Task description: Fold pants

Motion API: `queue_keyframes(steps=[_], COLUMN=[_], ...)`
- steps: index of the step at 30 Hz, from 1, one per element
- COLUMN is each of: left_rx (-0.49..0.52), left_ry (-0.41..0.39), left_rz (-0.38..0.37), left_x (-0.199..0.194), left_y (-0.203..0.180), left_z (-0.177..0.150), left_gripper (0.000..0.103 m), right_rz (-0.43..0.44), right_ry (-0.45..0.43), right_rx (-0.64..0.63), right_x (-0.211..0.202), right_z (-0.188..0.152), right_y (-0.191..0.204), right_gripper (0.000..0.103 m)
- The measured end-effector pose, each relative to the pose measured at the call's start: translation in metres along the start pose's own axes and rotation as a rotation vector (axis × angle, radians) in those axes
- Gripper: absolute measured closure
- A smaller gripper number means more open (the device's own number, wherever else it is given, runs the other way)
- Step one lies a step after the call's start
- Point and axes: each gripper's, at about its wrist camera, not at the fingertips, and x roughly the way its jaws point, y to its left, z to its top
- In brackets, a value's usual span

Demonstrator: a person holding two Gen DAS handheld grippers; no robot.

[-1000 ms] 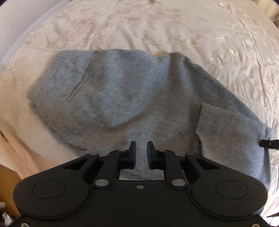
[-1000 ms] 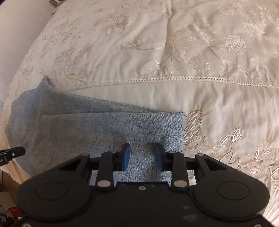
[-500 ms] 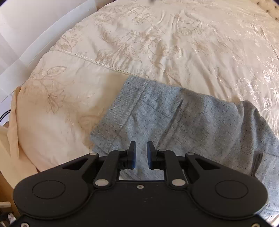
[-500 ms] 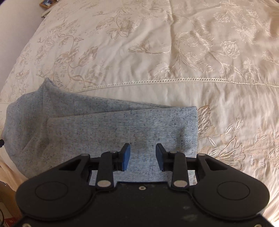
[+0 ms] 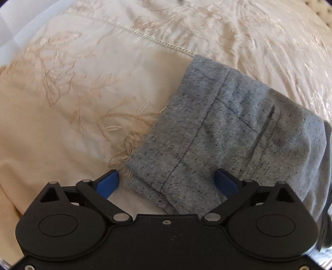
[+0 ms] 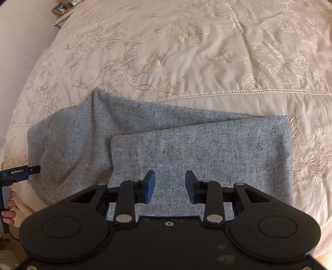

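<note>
Speckled grey knit pants (image 6: 186, 145) lie folded on a cream embroidered bedspread (image 6: 207, 52). The left gripper (image 5: 167, 182) is spread wide, its 2 blue pads (image 5: 108, 183) flanking the waistband end. The right gripper (image 6: 170, 185) hangs released over the doubled legs.

Home bedroom: embroidered cream bedspread (image 6: 207, 52), framed photos (image 6: 62, 7).

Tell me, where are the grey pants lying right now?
The grey pants lie partly folded on the cream embroidered bedspread, directly ahead of the right gripper. In the left wrist view, their waistband end sits between the open fingers of the left gripper.
</note>
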Motion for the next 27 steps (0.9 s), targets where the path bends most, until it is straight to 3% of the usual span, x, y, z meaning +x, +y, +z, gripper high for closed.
queue_keyframes(steps=[3,8,11,12,15,18,27], left_rx=[-0.04,-0.014,0.04,0.057,0.077,0.097,0.208], left_ry=[0.014,0.003,-0.039,-0.049,-0.072,-0.112,-0.222], left_rz=[-0.067,-0.073,-0.119,-0.143,-0.177,-0.194,-0.244], left_x=[0.006,0.007,-0.009,-0.014,-0.03,-0.048,-0.094], left_y=[0.014,0.011,0.006,0.004,0.001,-0.003,-0.038], left_z=[-0.001,-0.003,-0.005,-0.006,-0.008,-0.01,-0.017], left_gripper=[0.0,0.004,0.034,0.05,0.071,0.077,0.081], right_rz=[-0.006,-0.015,-0.021,-0.022,-0.023,-0.021,-0.015], right_ry=[0.016,0.044,0.066,0.072,0.076,0.079,0.077], right_rx=[-0.008,-0.014,-0.016,-0.018,-0.029,-0.044,-0.064], right_x=[0.0,0.002,0.007,0.008,0.009,0.012,0.013], right_z=[-0.006,-0.013,-0.015,-0.015,-0.016,-0.014,-0.006], right_y=[0.013,0.029,0.036,0.038,0.044,0.05,0.057], right_gripper=[0.068,0.068,0.067,0.068,0.067,0.068,0.068])
